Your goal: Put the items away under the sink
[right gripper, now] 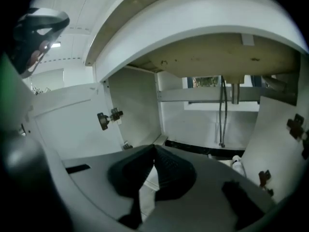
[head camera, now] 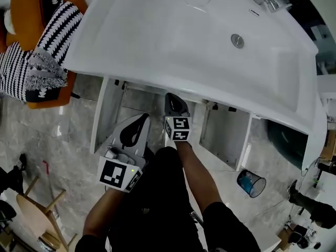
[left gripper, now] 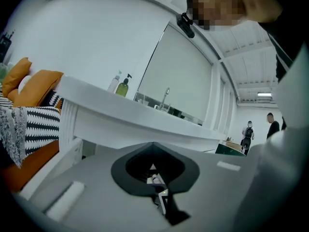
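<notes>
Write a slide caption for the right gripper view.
Right gripper, jaws shut and empty, faces the open cabinet under the sink, hoses hanging at the back.

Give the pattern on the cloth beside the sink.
Cloth: black-and-white stripes; head view shows it best.

Left gripper fills the lower half of the frame. Its grey jaws are closed tip to tip, and the dark pads leave a spade-shaped hole with nothing gripped in it. The white sink counter crosses mid-frame, sloping down to the right and seen from just below its edge. On it, upper left of centre, a green pump bottle stands just beside a pale bottle. The faucet is further right, in front of a large pale wall panel. An orange cushion and a black-and-white striped textile sit at the left edge. Two people stand far off at mid-right, under a ceiling light.
</notes>
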Demonstrator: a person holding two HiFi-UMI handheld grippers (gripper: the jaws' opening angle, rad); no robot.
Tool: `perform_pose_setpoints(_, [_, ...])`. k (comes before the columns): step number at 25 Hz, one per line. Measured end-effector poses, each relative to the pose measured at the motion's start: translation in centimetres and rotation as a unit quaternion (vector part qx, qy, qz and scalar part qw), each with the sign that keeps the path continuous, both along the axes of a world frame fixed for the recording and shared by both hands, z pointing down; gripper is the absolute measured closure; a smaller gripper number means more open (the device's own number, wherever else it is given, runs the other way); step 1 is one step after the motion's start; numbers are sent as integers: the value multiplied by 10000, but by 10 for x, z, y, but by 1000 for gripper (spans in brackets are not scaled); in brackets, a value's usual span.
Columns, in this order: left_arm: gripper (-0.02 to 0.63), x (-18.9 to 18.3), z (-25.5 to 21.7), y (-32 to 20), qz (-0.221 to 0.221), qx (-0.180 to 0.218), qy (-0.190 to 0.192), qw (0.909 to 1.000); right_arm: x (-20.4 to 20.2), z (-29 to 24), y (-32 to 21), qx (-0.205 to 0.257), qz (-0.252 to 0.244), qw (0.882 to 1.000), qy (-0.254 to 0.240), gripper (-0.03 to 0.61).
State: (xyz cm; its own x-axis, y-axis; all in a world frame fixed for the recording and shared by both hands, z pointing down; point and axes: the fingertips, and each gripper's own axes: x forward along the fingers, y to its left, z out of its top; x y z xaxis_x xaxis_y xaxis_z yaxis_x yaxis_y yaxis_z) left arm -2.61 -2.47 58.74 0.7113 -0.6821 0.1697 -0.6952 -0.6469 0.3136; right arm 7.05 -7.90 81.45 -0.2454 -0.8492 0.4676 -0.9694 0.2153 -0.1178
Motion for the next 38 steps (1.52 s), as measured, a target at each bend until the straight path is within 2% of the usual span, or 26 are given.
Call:
perform_pose_setpoints(7, [607, -7, -82, 8, -29, -199, -38, 9998, -8, -64, 32, -406, 26, 9992, -47, 561])
perform_pose_setpoints(14, [607, -5, -175, 32, 59, -249, -216, 9994, -3, -157, 76, -727, 27, 9973, -79, 562])
perform_pose_setpoints(18, [608, -3, -219, 47, 114, -338, -117, 9993, -8, -208, 104, -817, -8, 9966, -136, 562])
perform_pose_setpoints(22, [607, 1, -260, 64, 173, -212, -69, 9996, -17, -256, 129, -874, -185, 9958, -188, 562])
perform_pose_setpoints(30, [609, -9, -321, 96, -16, -108, 105, 9999, -25, -354, 165, -693, -281, 9969, -244, 563])
perform_pose_setpoints(38, [607, -7, -335, 127, 255, -206, -53, 9994, -14, -433, 181, -294, -191, 9991, -228, 563])
